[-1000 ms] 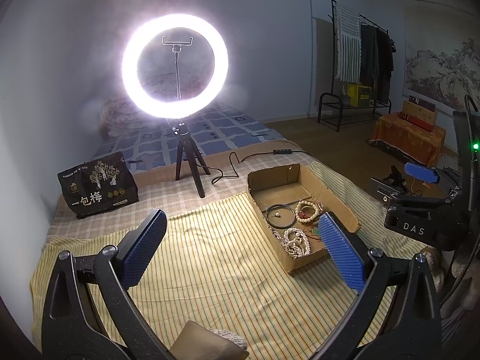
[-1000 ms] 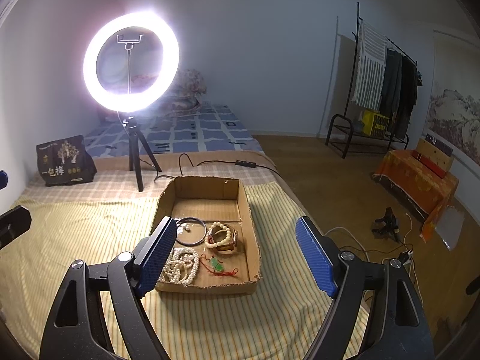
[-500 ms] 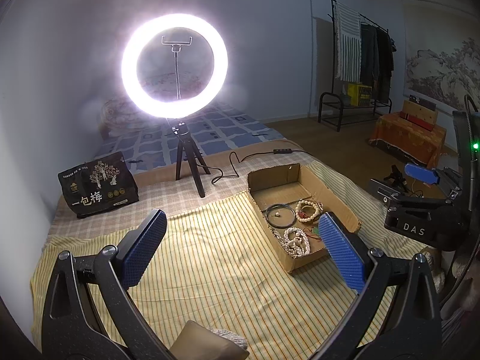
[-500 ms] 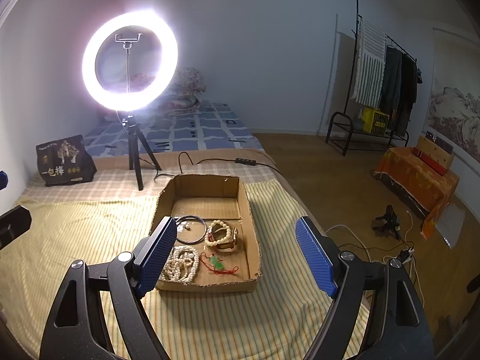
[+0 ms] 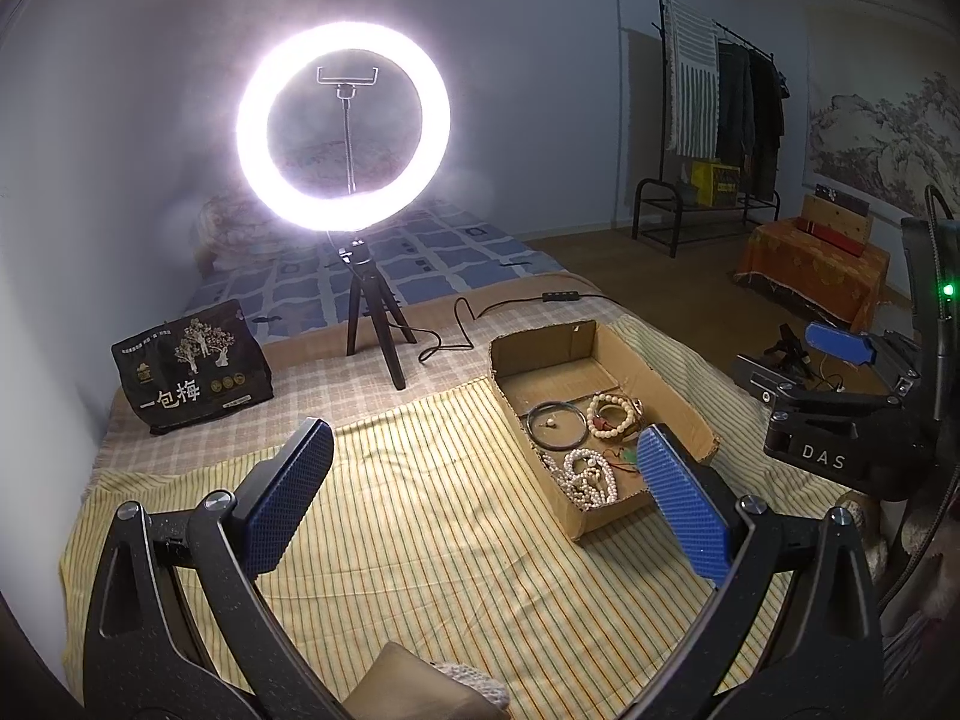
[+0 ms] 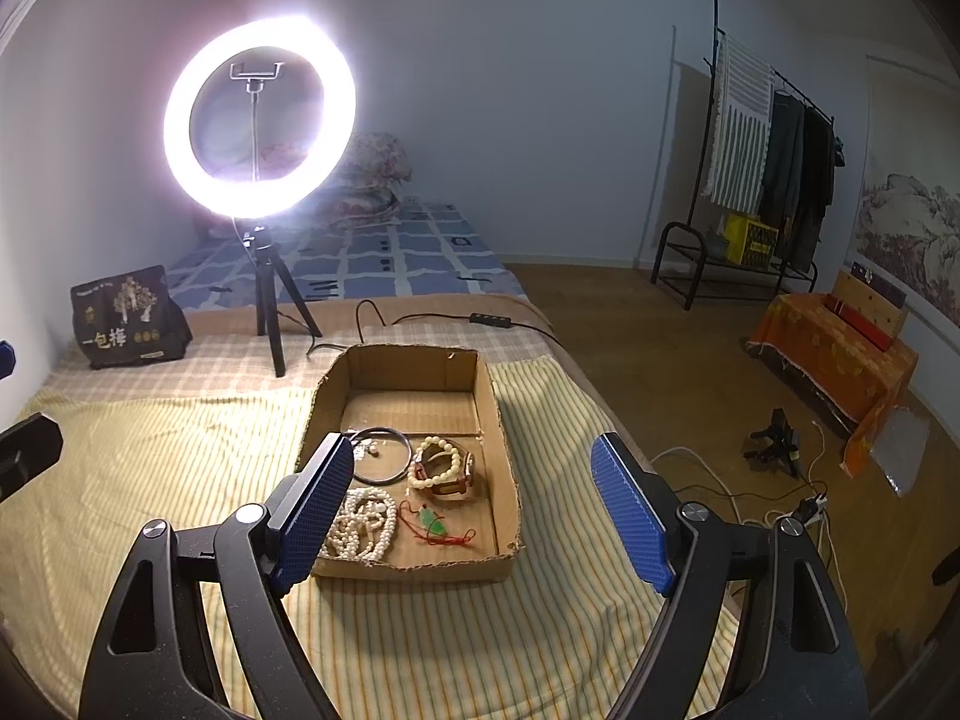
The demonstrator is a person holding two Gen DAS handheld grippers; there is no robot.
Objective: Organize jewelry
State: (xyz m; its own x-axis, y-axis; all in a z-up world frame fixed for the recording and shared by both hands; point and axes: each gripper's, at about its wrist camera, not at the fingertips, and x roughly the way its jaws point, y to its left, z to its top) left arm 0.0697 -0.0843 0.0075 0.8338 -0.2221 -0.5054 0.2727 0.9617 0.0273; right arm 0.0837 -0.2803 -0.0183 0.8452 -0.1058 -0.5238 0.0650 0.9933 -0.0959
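Left wrist view: black bag (image 5: pixel 192 367) reads "一包梅".

1. The left gripper (image 5: pixel 483 510) fills the bottom of the frame, jaws wide apart with nothing between the blue pads (image 5: pixel 684 510).
2. A cardboard box (image 5: pixel 678 402) lies right of centre on the striped yellow cloth (image 5: pixel 420 510).
3. In the box: a dark bangle (image 5: pixel 557 426), a cream bead bracelet (image 5: pixel 612 415) and a white pearl heap (image 5: pixel 588 477).
4. The right gripper (image 5: pixel 840 396) shows at the right edge, its jaws hard to judge.
5. A lit ring light (image 5: pixel 342 126) stands upper left of centre, with a black bag (image 5: pixel 192 375) at left.
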